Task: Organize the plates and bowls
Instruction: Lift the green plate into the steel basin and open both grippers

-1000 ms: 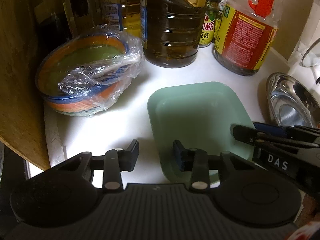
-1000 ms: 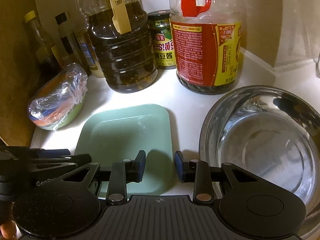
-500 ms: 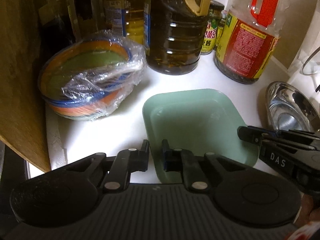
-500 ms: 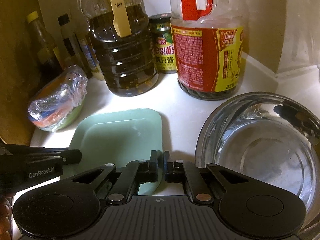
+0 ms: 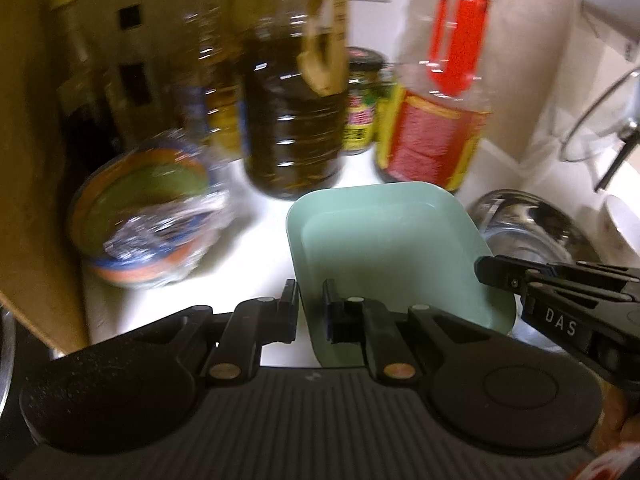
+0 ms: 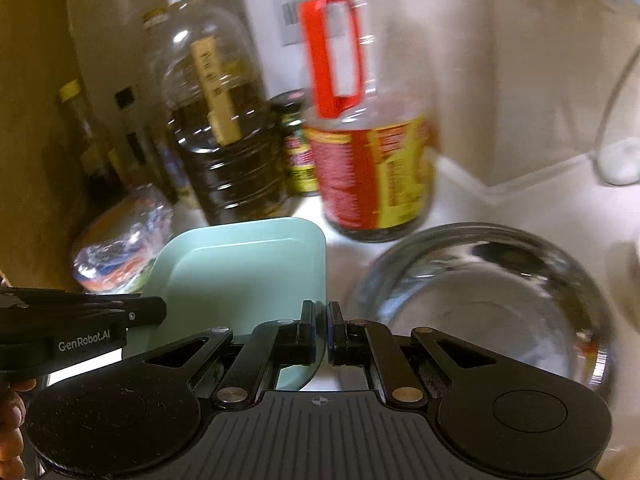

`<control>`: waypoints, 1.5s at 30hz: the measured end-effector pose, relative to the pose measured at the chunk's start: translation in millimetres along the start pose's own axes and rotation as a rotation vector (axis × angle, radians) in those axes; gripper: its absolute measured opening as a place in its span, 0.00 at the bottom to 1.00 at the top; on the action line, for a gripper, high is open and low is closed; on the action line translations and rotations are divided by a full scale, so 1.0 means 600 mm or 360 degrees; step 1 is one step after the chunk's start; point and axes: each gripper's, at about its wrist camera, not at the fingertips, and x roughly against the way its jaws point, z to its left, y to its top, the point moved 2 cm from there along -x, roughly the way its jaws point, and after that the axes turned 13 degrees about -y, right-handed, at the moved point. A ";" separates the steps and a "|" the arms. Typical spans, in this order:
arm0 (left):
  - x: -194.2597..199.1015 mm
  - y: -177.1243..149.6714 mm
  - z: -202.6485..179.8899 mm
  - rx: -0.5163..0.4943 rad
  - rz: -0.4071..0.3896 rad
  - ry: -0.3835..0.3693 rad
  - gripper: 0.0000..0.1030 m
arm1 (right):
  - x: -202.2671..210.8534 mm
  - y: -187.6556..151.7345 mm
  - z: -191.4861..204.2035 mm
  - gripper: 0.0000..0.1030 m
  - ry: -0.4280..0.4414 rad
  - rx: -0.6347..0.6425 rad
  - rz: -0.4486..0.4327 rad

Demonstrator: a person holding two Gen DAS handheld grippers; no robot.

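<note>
The left gripper (image 5: 311, 312) has its jaws closed on the near-left rim of the green square plate (image 5: 384, 248); the rim runs between the two fingers, and the plate's near edge tilts up off the white counter (image 5: 256, 232); the right gripper (image 6: 320, 334) has its jaws pressed together on the plate's near-right rim, a thin strip of green showing between the blue pads. In the left wrist view the right gripper enters from the right, its tip at the plate's right edge; in the right wrist view the left gripper comes in from the left, its tip at the plate's left edge, and part of a hand (image 6: 12, 420) shows at the left border.

To the left of the plate sits a stack of coloured bowls in plastic wrap (image 5: 152, 216), close to a wooden board (image 5: 28, 160) at the far left; to the right of the plate rests a steel bowl (image 6: 480, 304), just beside it. Beyond the plate stand a dark oil bottle (image 5: 292, 128), a small jar (image 5: 360, 116) and a red-handled bottle (image 5: 436, 136) in a row by the wall; the background is blurred, so the labels cannot be read.
</note>
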 end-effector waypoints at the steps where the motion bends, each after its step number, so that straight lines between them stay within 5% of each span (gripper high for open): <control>1: -0.004 0.002 -0.012 -0.0023 -0.0001 -0.0023 0.10 | 0.004 0.000 -0.010 0.05 -0.0024 -0.0016 -0.0003; 19: -0.081 0.011 -0.190 -0.0299 0.0069 -0.0339 0.10 | 0.057 -0.031 -0.186 0.05 -0.0427 -0.0311 0.0008; 45: -0.159 0.011 -0.203 -0.0302 0.0234 -0.0360 0.10 | -0.005 -0.029 -0.211 0.05 -0.0535 -0.0359 0.0235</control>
